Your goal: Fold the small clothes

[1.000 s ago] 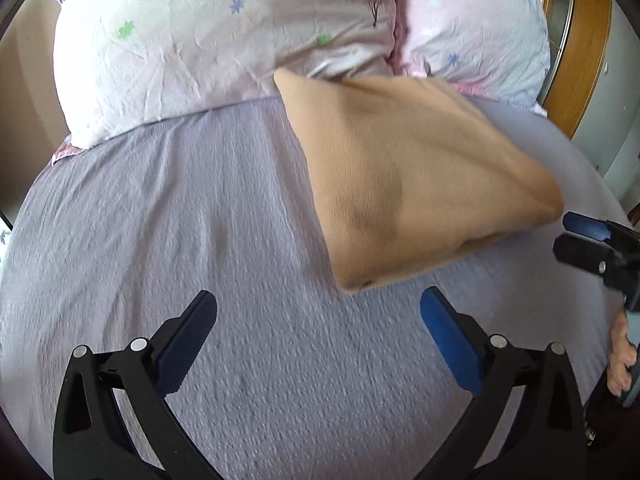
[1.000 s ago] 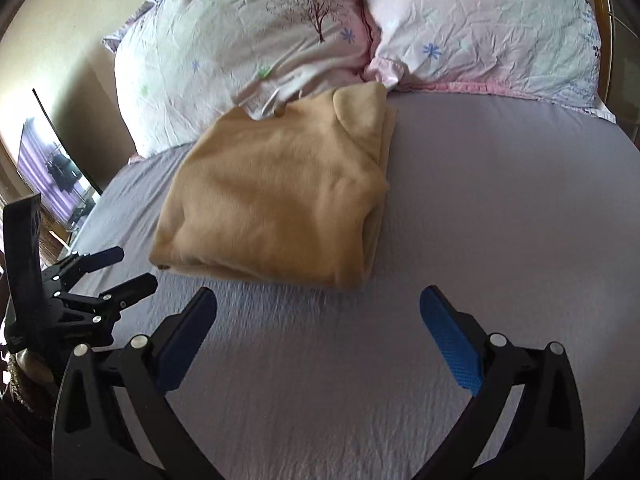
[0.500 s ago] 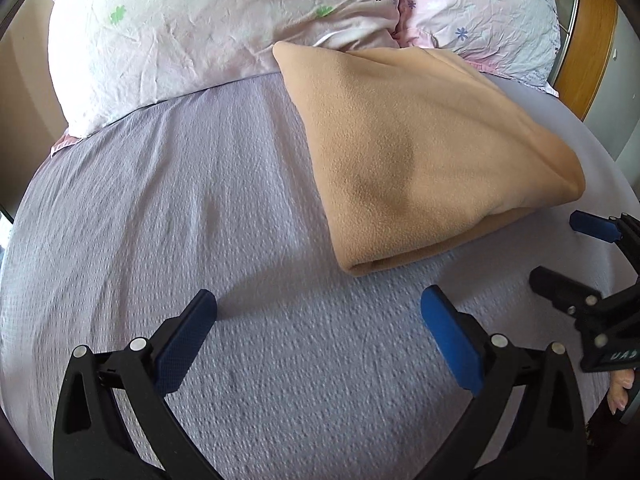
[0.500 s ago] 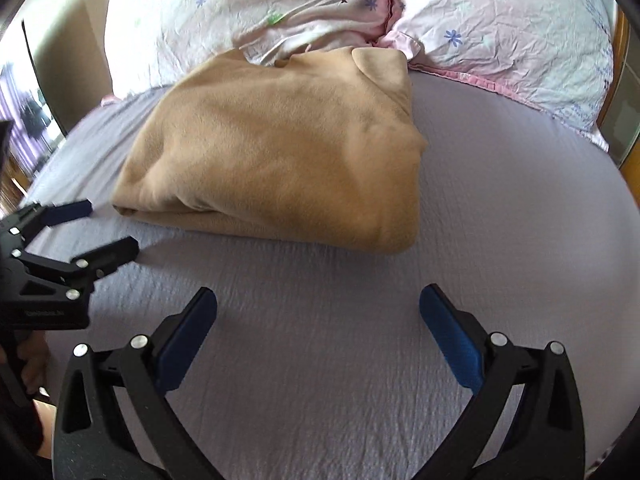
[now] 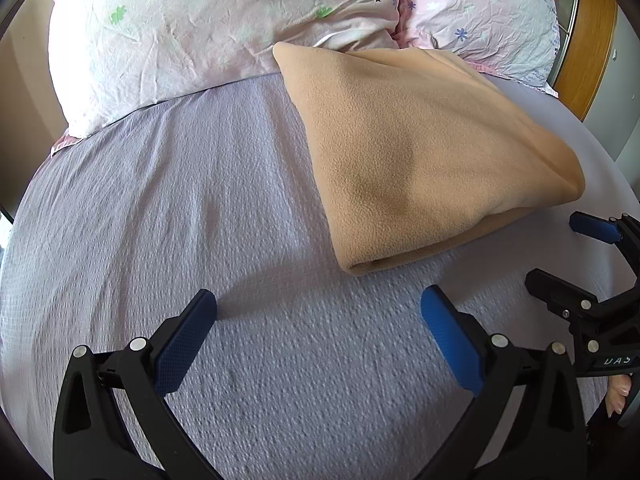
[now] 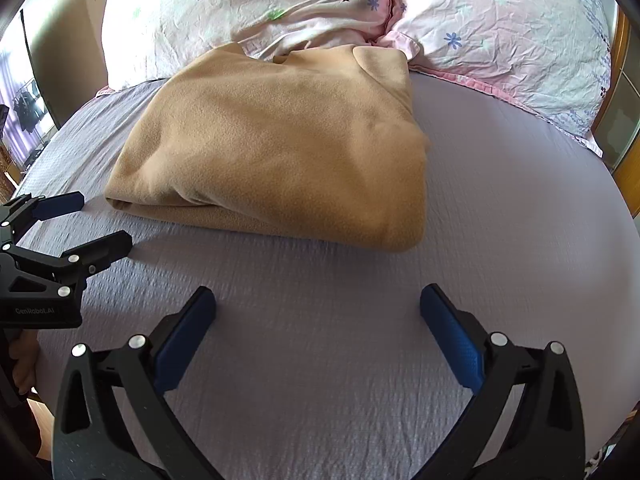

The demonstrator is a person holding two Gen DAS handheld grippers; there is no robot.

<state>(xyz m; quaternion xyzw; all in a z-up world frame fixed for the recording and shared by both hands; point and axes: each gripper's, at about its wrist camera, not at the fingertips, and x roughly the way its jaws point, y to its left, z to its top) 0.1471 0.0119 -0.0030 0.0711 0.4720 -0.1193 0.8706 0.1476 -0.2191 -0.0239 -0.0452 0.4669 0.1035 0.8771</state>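
Note:
A tan fleece garment (image 5: 416, 148) lies folded into a thick bundle on the lavender bed sheet (image 5: 200, 208), its far end against the pillows. It also shows in the right wrist view (image 6: 280, 148). My left gripper (image 5: 318, 312) is open and empty, low over the sheet just short of the garment's near left corner. My right gripper (image 6: 318, 308) is open and empty, in front of the garment's near folded edge. Each gripper shows in the other's view, the right one (image 5: 560, 252) at the right edge and the left one (image 6: 92, 224) at the left edge.
Two pale floral pillows (image 5: 208, 28) (image 6: 500, 36) lie across the head of the bed. A wooden headboard or frame (image 5: 584, 36) stands at the far right. A dark screen (image 6: 24, 92) stands beyond the bed's left side.
Both grippers have moved closer to the garment and lower over the sheet. The garment has not moved. Both stay open.

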